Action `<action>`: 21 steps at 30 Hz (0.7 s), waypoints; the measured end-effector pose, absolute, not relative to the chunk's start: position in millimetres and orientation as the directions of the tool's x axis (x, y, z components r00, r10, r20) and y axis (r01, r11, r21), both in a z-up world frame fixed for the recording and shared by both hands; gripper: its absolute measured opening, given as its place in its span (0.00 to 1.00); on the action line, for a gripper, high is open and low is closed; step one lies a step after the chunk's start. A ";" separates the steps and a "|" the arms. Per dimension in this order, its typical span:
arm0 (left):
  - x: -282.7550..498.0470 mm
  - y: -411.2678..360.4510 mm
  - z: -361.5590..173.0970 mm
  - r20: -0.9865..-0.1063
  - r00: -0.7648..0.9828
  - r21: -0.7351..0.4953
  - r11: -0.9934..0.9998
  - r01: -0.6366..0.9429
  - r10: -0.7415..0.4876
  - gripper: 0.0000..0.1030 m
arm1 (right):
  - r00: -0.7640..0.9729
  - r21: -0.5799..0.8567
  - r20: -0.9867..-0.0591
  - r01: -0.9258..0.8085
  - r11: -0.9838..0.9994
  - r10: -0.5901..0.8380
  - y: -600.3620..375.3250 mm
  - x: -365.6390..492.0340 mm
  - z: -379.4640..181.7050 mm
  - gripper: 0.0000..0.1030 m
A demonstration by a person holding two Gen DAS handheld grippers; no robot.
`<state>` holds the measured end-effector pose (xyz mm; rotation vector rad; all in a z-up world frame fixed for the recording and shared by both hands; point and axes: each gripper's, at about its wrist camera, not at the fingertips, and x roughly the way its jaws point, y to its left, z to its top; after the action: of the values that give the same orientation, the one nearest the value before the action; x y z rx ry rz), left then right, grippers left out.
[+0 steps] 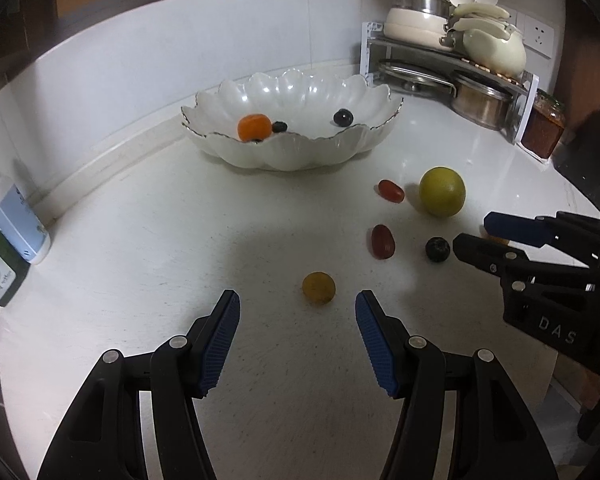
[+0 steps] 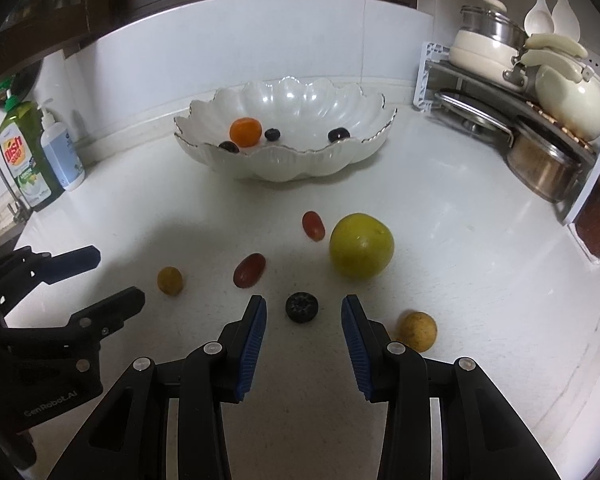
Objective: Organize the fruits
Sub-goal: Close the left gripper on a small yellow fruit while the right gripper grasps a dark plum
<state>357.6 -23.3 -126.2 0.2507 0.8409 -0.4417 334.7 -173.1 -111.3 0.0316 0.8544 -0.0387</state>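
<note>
White countertop [image 2: 440,240] carries loose fruit near a scalloped bowl [image 2: 284,164] at the far side. Left gripper [image 1: 298,300] gapes apart, empty, a small yellow fruit [image 1: 319,287] just beyond its tips; right gripper [image 2: 304,306] likewise spread around a blueberry [image 2: 301,307], untouched.

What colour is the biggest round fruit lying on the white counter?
Yellow-green; the big round fruit shows best in the right wrist view.
</note>
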 end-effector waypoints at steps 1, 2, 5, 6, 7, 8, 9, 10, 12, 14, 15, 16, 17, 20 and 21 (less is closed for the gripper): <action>359.4 -24.1 -127.7 -0.764 0.582 0.039 0.882 0.470 -0.277 0.58 | 0.652 0.015 -0.758 0.048 0.999 -0.020 -173.3 336.4 -113.8 0.39; 361.4 -25.0 -128.9 -0.766 0.581 0.037 0.883 0.469 -0.276 0.58 | 0.649 0.019 -0.761 0.049 0.999 -0.017 -173.9 338.3 -115.5 0.39; 367.3 -26.8 -132.6 -0.769 0.574 0.025 0.884 0.466 -0.281 0.57 | 0.642 0.039 -0.767 0.051 0.998 -0.003 -176.0 342.8 -121.2 0.39; 368.9 -27.8 -133.7 -0.770 0.572 0.024 0.884 0.467 -0.282 0.57 | 0.639 0.041 -0.769 0.051 0.998 -0.001 -176.2 344.4 -123.2 0.39; 370.0 -28.9 -134.9 -0.771 0.572 0.025 0.883 0.468 -0.281 0.57 | 0.636 0.041 -0.772 0.050 0.998 0.000 -176.0 345.7 -125.0 0.39; 371.1 -29.5 -136.0 -0.771 0.572 0.028 0.883 0.469 -0.279 0.56 | 0.634 0.044 -0.773 0.049 0.998 0.003 -176.0 346.7 -126.8 0.39; 372.0 -30.5 -137.2 -0.772 0.572 0.031 0.882 0.470 -0.277 0.56 | 0.633 0.047 -0.774 0.050 0.998 0.005 -176.3 347.6 -128.4 0.39; 373.2 -31.3 -138.7 -0.774 0.569 0.029 0.881 0.471 -0.279 0.55 | 0.632 0.051 -0.775 0.049 0.998 0.008 -176.5 348.7 -129.9 0.39; 375.3 -33.1 -141.5 -0.778 0.560 0.023 0.879 0.477 -0.284 0.55 | 0.627 0.052 -0.779 0.049 0.997 0.010 -177.2 351.0 -133.2 0.39; 376.5 -34.6 -143.8 -0.782 0.554 0.020 0.876 0.481 -0.287 0.54 | 0.622 0.054 -0.783 0.048 0.997 0.012 -177.3 352.5 -136.4 0.39; 376.8 -35.8 -145.6 -0.784 0.550 0.020 0.874 0.485 -0.287 0.53 | 0.621 0.052 -0.784 0.049 0.997 0.011 -177.5 353.2 -137.6 0.39; 377.3 -36.2 -146.7 -0.786 0.548 0.020 0.873 0.487 -0.288 0.52 | 0.620 0.054 -0.784 0.049 0.997 0.012 -177.8 353.5 -138.4 0.39; 377.8 -36.9 -147.7 -0.787 0.546 0.018 0.873 0.488 -0.289 0.52 | 0.618 0.056 -0.786 0.050 0.997 0.013 -178.2 354.2 -139.5 0.39; 380.0 -37.7 -150.5 -0.792 0.537 0.010 0.872 0.489 -0.292 0.49 | 0.618 0.059 -0.786 0.048 0.997 0.016 -178.6 354.8 -141.2 0.39; 380.9 -38.1 -151.6 -0.794 0.532 0.007 0.871 0.490 -0.293 0.48 | 0.618 0.055 -0.786 0.048 0.997 0.014 -178.4 355.0 -141.7 0.39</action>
<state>380.9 -38.1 -151.6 0.2411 0.8953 -0.4726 355.0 -178.4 -141.7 0.0727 0.9049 -0.0197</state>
